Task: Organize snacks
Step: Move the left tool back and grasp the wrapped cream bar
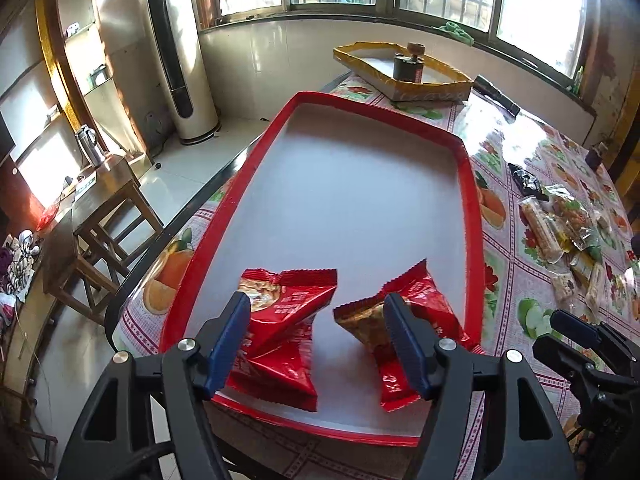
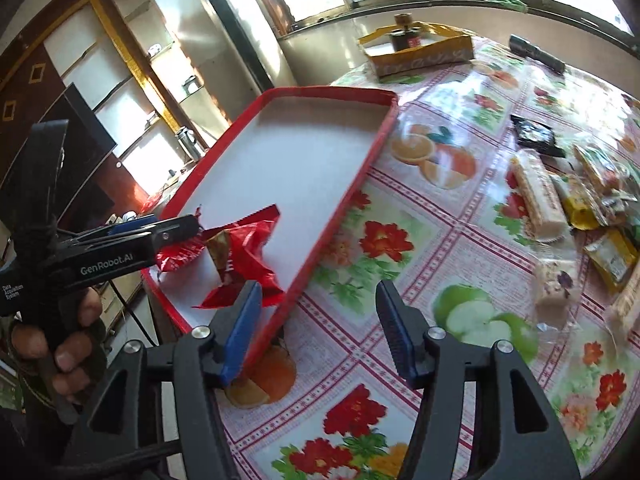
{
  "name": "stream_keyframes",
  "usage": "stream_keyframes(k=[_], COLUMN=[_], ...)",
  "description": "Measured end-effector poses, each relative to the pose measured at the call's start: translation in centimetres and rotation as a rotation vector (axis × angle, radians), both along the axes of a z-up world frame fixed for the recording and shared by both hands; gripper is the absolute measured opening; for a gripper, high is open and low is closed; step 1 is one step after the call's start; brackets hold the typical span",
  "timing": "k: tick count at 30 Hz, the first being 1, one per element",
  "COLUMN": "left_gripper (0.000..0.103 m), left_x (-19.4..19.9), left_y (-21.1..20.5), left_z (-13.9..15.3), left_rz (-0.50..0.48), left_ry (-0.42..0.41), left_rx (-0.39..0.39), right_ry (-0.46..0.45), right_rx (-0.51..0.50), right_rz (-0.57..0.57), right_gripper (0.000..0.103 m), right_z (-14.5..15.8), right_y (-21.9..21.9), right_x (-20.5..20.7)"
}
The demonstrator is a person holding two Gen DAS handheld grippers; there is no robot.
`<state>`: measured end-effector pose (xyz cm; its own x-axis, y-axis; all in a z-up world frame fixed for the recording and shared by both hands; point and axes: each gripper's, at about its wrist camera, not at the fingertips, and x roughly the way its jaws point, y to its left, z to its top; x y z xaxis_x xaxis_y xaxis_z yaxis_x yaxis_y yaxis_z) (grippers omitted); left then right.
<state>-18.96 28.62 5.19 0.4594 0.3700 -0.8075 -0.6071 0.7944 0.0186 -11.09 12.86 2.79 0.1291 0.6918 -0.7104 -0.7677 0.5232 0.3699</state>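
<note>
While the left gripper (image 1: pixel 316 316) hangs over the near end of the red tray (image 1: pixel 472 216), its blue-padded fingers (image 1: pixel 230 332) stand wide apart and hold nothing. Two red snack packets lie on the white floor of the tray at the lower middle of the left wrist view: the left red packet (image 1: pixel 288 300) just beside the left finger, and the right red packet (image 1: pixel 424 304) partly behind the right finger. I cannot tell if the pads touch the wrappers, but they do not press on them.

In the right wrist view the right gripper (image 2: pixel 318 320) is over the flower-and-fruit tablecloth (image 2: pixel 400 240), just outside the long right rim of the tray. Its fingers (image 2: pixel 394 332) are open about halfway and empty; the left finger overlaps the tray rim in the picture. At the left edge of this view a hand (image 2: pixel 60 344) holds the handle of the left gripper, which points at the red packets.

The other snacks (image 2: pixel 576 208) lie in a loose group on the tablecloth at the right side of the frame, well apart from the tray: a pale long bar, yellow packets and a black packet. A yellow cardboard tray (image 1: pixel 404 76) with a dark jar (image 1: pixel 408 66) stands at the far end of the table, and a black flashlight (image 1: pixel 496 94) lies near it.
</note>
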Motion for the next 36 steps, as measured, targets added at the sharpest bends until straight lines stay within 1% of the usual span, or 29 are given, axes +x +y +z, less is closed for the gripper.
stream_keyframes(k=[4,7,14,20,26,36], left_gripper=[0.069,0.072,0.073,0.072,0.073,0.073], left_x=[1.3,2.7,6.6,9.6,11.3,13.3], left_y=[-2.1,-4.0,-8.5,-11.1,-12.2,-12.2], left_z=[0.5,0.7,0.7,0.4,0.2,-0.5], left_rz=[-0.065,-0.118,-0.236,-0.3,-0.311,-0.291], left_ry=[-0.007,-0.011,-0.015,-0.005,0.007,0.026], left_rx=[0.003,-0.003,-0.047,-0.088,-0.108,-0.136], right_ry=[0.01,0.018,0.046,0.044,0.046,0.049], right_rx=[0.004,-0.001,-0.006,-0.007,-0.001,-0.014], right_rz=[-0.085,-0.153,-0.334,-0.448,-0.483,-0.488], right_gripper=[0.061,0.061,0.062,0.061,0.061,0.061], right_z=[-0.4,-0.5,-1.5,-1.9,-1.9,-2.2], right_y=[-3.7,-6.4,-13.2,-17.1,-18.5,-18.6], right_x=[1.4,2.3,5.0,6.6,7.3,7.8])
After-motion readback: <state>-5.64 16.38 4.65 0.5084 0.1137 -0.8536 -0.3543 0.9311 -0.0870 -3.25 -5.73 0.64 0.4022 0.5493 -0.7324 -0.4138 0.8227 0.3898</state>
